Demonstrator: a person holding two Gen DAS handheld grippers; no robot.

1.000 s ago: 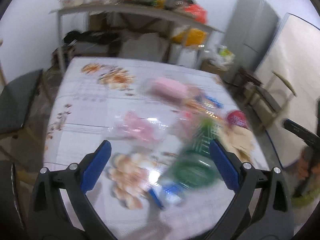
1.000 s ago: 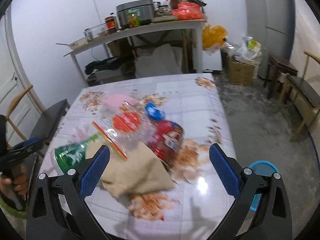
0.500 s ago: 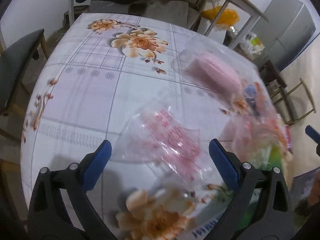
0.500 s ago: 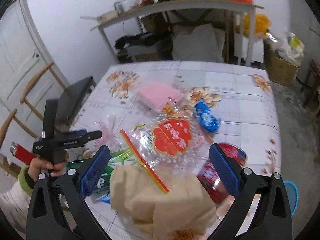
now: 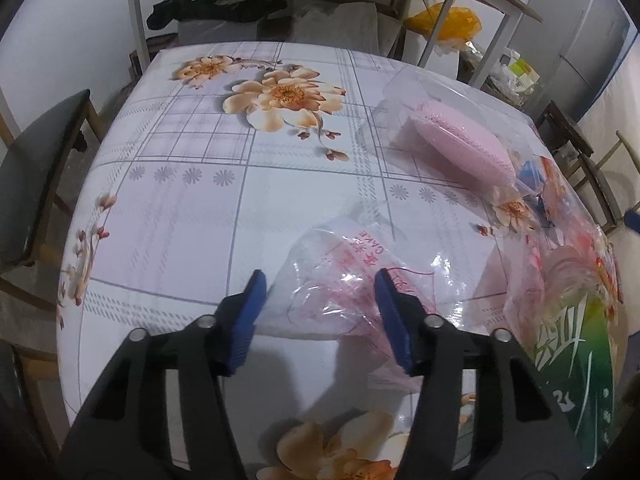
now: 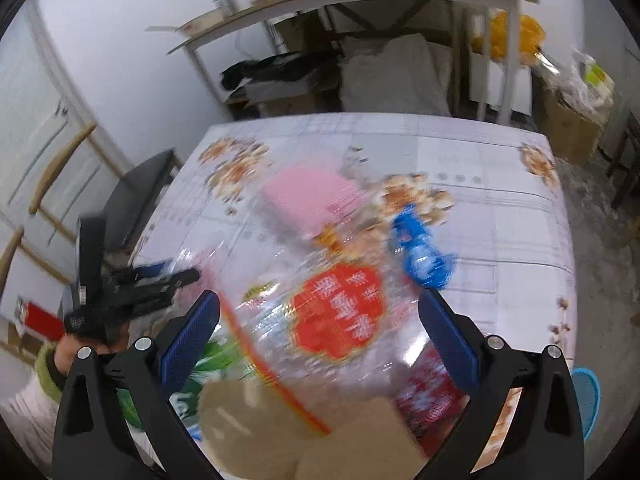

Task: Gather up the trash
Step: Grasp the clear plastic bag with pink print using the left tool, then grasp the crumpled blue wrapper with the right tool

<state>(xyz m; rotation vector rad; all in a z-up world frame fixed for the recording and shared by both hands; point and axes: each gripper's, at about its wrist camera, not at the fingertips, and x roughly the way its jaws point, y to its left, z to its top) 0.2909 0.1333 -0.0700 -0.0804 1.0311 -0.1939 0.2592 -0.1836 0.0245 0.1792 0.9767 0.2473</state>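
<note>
My left gripper (image 5: 324, 304) points down at the flowered table (image 5: 180, 200). Its jaws are closing, and a crumpled clear bag with pink print (image 5: 348, 276) lies between the blue pads (image 5: 250, 312). The pads stand at the bag's sides and have not squeezed it flat. My right gripper (image 6: 320, 340) hangs open over a pile of trash. In the pile are a clear bag with a red print (image 6: 336, 312), a brown paper bag (image 6: 300, 420), a red packet (image 6: 432, 396) and a green packet (image 6: 208, 360). The right wrist view shows the left gripper (image 6: 180, 274) at far left, held by a hand (image 6: 80, 348).
A pink pack in clear wrap (image 5: 456, 144) and a blue wrapper (image 6: 420, 252) lie further back. The green packet (image 5: 572, 360) is right of the left gripper. A dark chair (image 5: 32, 184) stands at the table's left edge, a blue bin (image 6: 588, 392) on the floor right.
The left gripper came down over the pink-printed clear bag and its jaws narrowed around it. The right gripper swung left over the pile and stays wide open.
</note>
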